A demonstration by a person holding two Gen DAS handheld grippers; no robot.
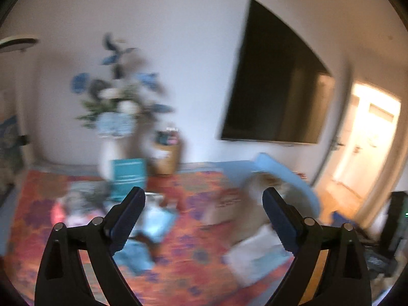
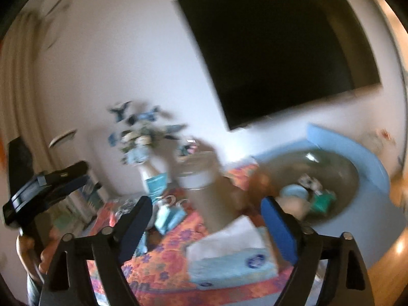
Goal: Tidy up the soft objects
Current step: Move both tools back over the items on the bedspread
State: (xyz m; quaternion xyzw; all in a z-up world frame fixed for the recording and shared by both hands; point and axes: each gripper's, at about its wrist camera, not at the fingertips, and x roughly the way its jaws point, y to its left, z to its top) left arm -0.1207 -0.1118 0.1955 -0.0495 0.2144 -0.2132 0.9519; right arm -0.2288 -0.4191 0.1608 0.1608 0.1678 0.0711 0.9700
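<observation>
Fingers (image 1: 137, 204) of the left gripper (image 1: 204, 204) and right gripper (image 2: 206, 211) spread, empty; tissue box (image 2: 233, 265) low between the right fingers (image 2: 278, 229). Blur risks a grab landing beside it, on the rug (image 2: 173, 242).

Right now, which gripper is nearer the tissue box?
Right. The right gripper hangs open just above the tissue box; the left gripper is off to its left, farther away.

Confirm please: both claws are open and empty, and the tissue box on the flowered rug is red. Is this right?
Not quite. The tissue box is light blue, not red, as the right wrist view shows. The rest holds: the left claw and right claw are open and empty, and the box sits on the flowered rug.
</observation>
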